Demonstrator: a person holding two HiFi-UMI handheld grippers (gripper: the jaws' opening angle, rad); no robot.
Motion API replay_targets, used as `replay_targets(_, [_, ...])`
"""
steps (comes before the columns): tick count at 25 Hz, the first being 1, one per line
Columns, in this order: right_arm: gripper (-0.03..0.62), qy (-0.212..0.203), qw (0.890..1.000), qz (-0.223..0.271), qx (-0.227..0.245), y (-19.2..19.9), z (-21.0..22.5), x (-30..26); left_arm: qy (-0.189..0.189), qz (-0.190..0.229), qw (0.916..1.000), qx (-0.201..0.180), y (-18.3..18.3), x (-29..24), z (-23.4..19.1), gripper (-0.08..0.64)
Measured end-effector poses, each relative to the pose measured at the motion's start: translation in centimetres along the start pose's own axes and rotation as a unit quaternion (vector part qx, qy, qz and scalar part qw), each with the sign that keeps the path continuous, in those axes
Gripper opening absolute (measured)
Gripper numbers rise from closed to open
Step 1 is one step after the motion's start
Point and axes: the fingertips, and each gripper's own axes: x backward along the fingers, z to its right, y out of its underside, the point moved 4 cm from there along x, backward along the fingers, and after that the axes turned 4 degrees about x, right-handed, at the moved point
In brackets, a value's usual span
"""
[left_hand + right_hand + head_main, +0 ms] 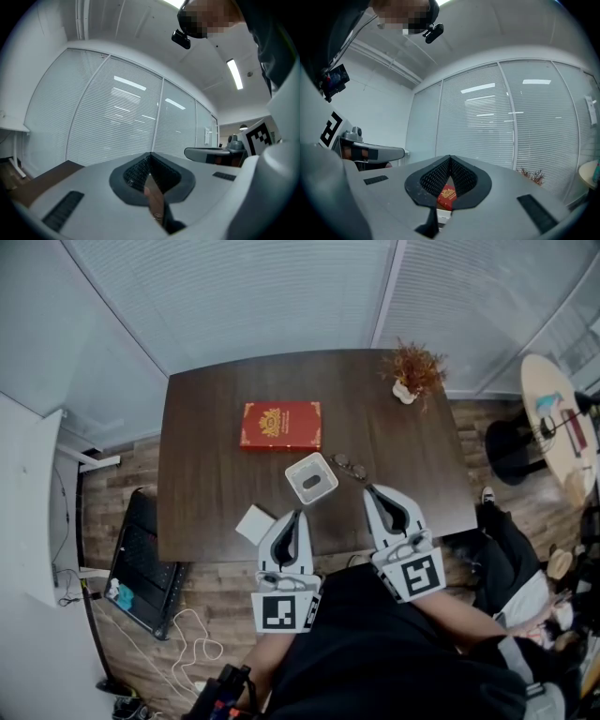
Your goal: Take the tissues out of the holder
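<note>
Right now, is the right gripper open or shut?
Shut. In the right gripper view the right gripper has its jaws meeting at the tips, with nothing pinched; the red book lies beyond them.

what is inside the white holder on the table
The white holder shows only a dark oval opening in its middle; no tissue sticks out. Anything deeper is hidden.

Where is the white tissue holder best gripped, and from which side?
Probably across two opposite side walls of the white tissue holder, coming from the near edge of the table: it sits flat, slot upward, ahead of the left gripper and right gripper, whose jaws are shut.
</note>
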Motion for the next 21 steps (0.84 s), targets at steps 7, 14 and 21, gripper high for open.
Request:
replay_targets(7, [0.009, -0.002, 1.000, -0.001, 0.000, 0.4, -0.2, -0.3, -0.021, 0.004, 0.9998, -0.005, 0.1, 0.8, -0.7, -0.003])
replay_targets(14, [0.009, -0.007, 1.000, -0.004, 0.005, 0.5, -0.8, -0.5, -0.046, 0.003, 0.9988, -0.014, 0.2, 1.3, -1.3, -0.003])
replay_targets(21, [0.009, -0.002, 1.000, -0.001, 0.005, 0.5, -1.5, -1.0, -0.044, 0.001, 0.9989, -0.014, 0.1, 1.4, -2.2, -0.003])
